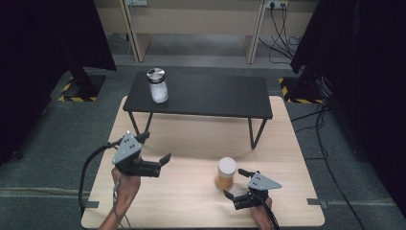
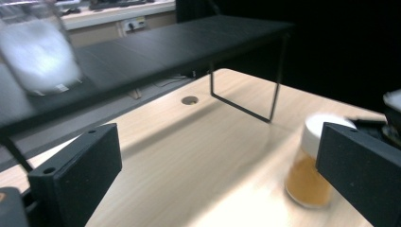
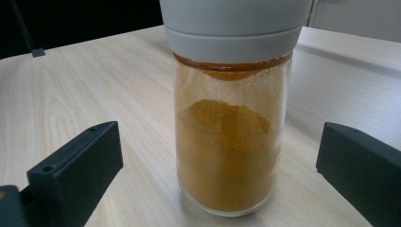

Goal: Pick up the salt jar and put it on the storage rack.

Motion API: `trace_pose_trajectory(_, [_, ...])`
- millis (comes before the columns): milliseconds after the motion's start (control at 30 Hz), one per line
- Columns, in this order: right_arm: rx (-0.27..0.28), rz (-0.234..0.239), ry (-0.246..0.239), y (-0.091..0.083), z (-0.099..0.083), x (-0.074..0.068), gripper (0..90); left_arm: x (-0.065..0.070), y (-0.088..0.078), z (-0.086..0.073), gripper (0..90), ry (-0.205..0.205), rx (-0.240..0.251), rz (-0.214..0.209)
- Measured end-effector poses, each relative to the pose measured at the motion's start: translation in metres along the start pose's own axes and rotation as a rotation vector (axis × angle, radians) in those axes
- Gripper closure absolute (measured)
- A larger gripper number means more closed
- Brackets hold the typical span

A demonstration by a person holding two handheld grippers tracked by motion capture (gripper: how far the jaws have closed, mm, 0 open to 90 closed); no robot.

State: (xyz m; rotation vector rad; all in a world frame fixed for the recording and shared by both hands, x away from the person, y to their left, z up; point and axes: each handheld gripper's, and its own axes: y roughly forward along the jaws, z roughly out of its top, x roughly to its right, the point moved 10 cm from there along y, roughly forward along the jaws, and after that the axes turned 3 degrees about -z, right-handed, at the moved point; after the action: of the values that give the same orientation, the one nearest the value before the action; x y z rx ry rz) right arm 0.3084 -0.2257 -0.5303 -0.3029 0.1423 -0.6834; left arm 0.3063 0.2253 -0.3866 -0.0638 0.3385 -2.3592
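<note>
Right gripper [image 1: 238, 189] sits low in the lower right of the high view, jaws spread wide and holding nothing, lined up on the spice jar [image 1: 225, 173] standing upright on the pale table [image 1: 191, 201] just ahead of it. Up close, in the right gripper view, the jar [image 3: 229, 142] stands between the two jaws with clear gap on each side. Glass body, smooth and likely slippery, about two-thirds full of orange powder, so I'd judge it fairly light but breakable. Best hold looks like the straight glass wall below the white cap [image 3: 234, 28], not the cap itself. Left gripper [image 1: 158, 153], left of centre, hangs open too, empty, well apart from the jar. Count: two jars in all, this one and a white-filled jar [image 1: 158, 86] with a metal lid at the upper left on the black shelf [image 1: 215, 96]. Two grippers, one shelf.
</note>
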Motion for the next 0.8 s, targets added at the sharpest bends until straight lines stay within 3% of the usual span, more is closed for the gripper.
trace_pose_trajectory(33, [-0.002,-0.002,-0.001,0.0,0.0,0.0,1.1,0.001,0.002,-0.012,0.6,-0.015,0.019,-0.014])
trace_pose_trajectory(67, [-0.001,-0.002,0.0,0.0,0.0,0.0,1.1,0.0,0.004,-0.024,0.5,-0.023,0.015,-0.025])
trace_pose_trajectory(100, [-0.001,-0.002,0.0,0.0,0.0,0.0,1.1,0.0,0.004,-0.024,0.3,-0.023,0.015,-0.025])
trace_pose_trajectory(167, [-0.001,-0.002,0.0,0.0,0.0,0.0,1.1,-0.004,0.012,-0.049,1.1,-0.041,0.003,-0.042])
trace_pose_trajectory(200, [-0.001,-0.002,0.0,0.0,0.0,0.0,1.1,-0.004,0.012,-0.049,0.7,-0.041,0.003,-0.042])
trace_pose_trajectory(300, [-0.002,0.0,-0.003,0.0,0.0,0.0,1.1,-0.011,0.019,-0.073,1.2,-0.057,0.002,-0.057])
trace_pose_trajectory(467, [-0.002,0.0,-0.003,0.001,0.0,0.0,1.1,-0.016,0.029,-0.109,1.3,-0.064,-0.03,-0.024])
trace_pose_trajectory(633, [-0.004,-0.001,-0.007,0.001,0.0,-0.001,1.1,-0.019,0.034,-0.129,1.8,-0.066,-0.046,-0.008])
trace_pose_trajectory(800, [-0.004,-0.001,-0.007,0.001,0.0,-0.001,1.1,-0.021,0.037,-0.138,2.0,-0.081,-0.059,0.005])
